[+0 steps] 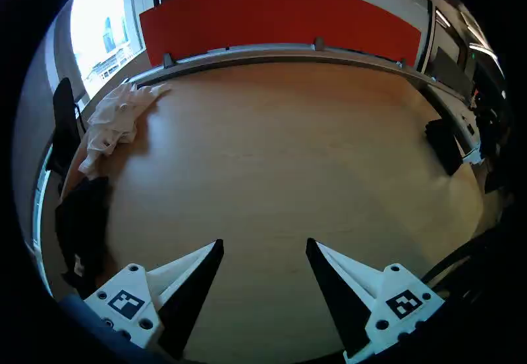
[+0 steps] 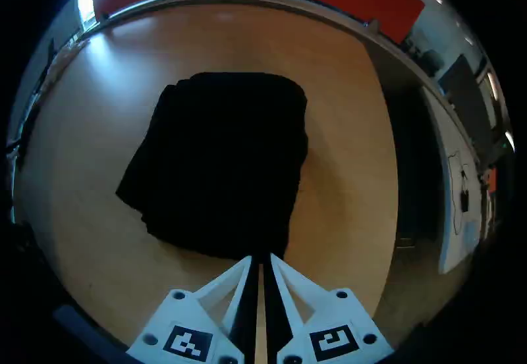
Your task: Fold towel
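Black and already doubled over into a thick, roughly square pad, the towel (image 2: pixel 224 166) lies flat on the wooden table (image 2: pixel 349 180) in the right gripper view. It sits dead ahead of the right gripper (image 2: pixel 261 259), at 12 o'clock. Its slightly longer side seems to run from 6 to 12, leaning a little toward 1, and its near edge comes right up to the fingertips. Those fingers are pressed nearly together with only a slit between them. I cannot tell whether any hem is caught in the slit.

Judging by this, the right gripper is the nearer one. Any next fold would start from that near edge and carry it away toward 12.

The left gripper (image 1: pixel 264 242) has its fingers spread wide over bare wood, holding nothing.

Counted: one black towel and two grippers. In the left gripper view there is also one crumpled white cloth (image 1: pixel 118 124) at about 10 o'clock and one dark heap of fabric (image 1: pixel 82 222) at 8, at the table's rim. One black chair back (image 1: pixel 64 130) stands beyond the heap, one small black object (image 1: pixel 444 145) lies at 2, and one red partition (image 1: pixel 277 18) runs along the far edge at 12.
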### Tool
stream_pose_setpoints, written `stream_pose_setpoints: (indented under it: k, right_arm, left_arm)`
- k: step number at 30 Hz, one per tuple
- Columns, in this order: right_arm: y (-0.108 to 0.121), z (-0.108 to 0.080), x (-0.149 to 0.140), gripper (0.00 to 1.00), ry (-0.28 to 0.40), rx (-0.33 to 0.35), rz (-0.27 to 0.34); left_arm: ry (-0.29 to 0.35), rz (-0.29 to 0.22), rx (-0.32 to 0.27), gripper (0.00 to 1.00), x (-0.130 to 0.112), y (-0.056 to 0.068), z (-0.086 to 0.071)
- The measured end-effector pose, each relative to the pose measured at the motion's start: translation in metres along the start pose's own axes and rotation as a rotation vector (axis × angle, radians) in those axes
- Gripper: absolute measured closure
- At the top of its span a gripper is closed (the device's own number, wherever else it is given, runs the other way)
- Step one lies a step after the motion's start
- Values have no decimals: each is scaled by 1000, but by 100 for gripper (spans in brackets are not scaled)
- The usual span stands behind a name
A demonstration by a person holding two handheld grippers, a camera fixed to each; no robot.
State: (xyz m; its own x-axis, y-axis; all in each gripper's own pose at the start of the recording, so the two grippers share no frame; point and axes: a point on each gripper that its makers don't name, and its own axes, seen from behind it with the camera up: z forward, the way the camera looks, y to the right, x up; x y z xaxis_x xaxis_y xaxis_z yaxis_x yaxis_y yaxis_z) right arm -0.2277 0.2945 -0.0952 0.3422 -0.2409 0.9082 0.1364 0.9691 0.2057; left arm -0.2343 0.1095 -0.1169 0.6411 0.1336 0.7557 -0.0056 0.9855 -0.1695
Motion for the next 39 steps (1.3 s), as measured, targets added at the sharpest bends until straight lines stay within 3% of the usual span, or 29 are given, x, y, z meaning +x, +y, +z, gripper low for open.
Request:
stream_pose_setpoints:
  k: [4, 10, 16, 27, 39]
  right_arm:
    - [-1, -3, -1, 90, 7, -2, -1]
    - [-8, -8, -4, 49, 18, 7, -2]
    - [-13, -13, -5, 1, 33, 7, -2]
    - [-23, -23, 3, 0, 70, 6, 21]
    - [-53, -38, 30, 0, 145, 36, 25]
  left_arm:
    - [1, -1, -1, 7, 0, 0, 0]
    - [3, -7, -2, 7, 1, -1, 0]
    - [6, -7, -6, 7, 2, -2, 1]
    - [17, -11, -16, 7, 5, -4, 1]
    - [35, -12, -20, 7, 9, -11, -3]
